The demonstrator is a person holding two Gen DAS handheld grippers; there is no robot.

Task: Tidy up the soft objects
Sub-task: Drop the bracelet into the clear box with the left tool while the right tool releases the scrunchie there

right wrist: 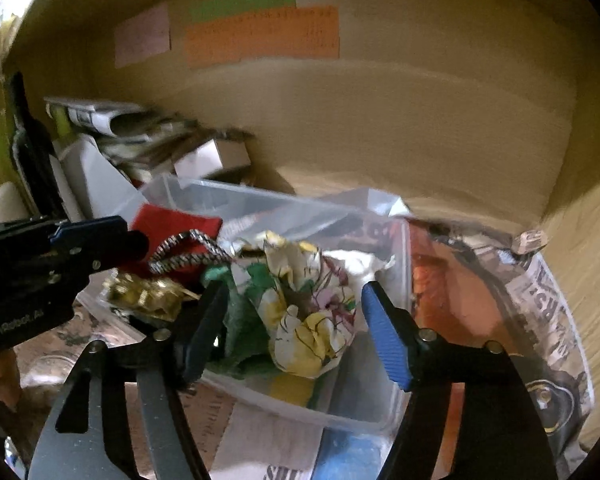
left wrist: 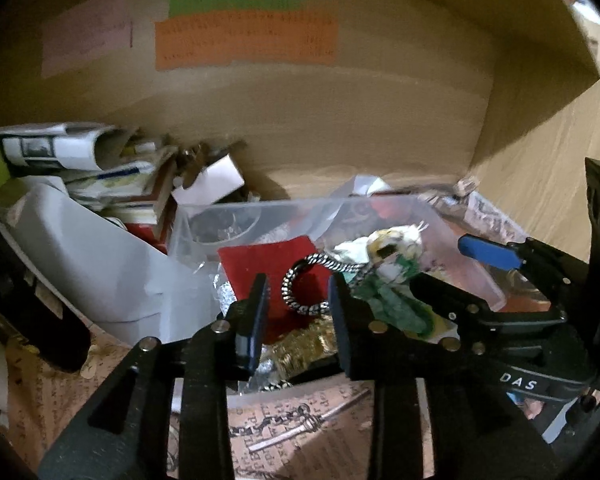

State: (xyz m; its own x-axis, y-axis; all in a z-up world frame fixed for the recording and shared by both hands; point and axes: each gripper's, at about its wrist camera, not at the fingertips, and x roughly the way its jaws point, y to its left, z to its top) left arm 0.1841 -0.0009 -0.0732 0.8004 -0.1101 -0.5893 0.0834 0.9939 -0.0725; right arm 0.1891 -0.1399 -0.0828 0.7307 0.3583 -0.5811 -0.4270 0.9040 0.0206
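Note:
A clear plastic bin (left wrist: 284, 205) (right wrist: 260, 196) holds soft things: a red cloth (left wrist: 268, 258) (right wrist: 172, 220), a floral cloth bundle (right wrist: 308, 312) (left wrist: 396, 240) with green fabric (left wrist: 400, 308) under it, a black-and-white cord loop (left wrist: 300, 288) (right wrist: 188, 256) and a gold crumpled piece (left wrist: 304, 346) (right wrist: 148, 294). My left gripper (left wrist: 300, 320) is open, its fingers either side of the cord loop above the red cloth. My right gripper (right wrist: 296, 332) is open wide around the floral bundle, and it shows at the right of the left wrist view (left wrist: 496, 256).
A cardboard wall (left wrist: 300, 120) with orange (left wrist: 244, 42) and green paper labels stands behind. At the left lie a white plastic container (left wrist: 100, 264), rolled papers (left wrist: 52, 148) and small boxes. Printed newspaper (right wrist: 540, 300) covers the surface under and right of the bin.

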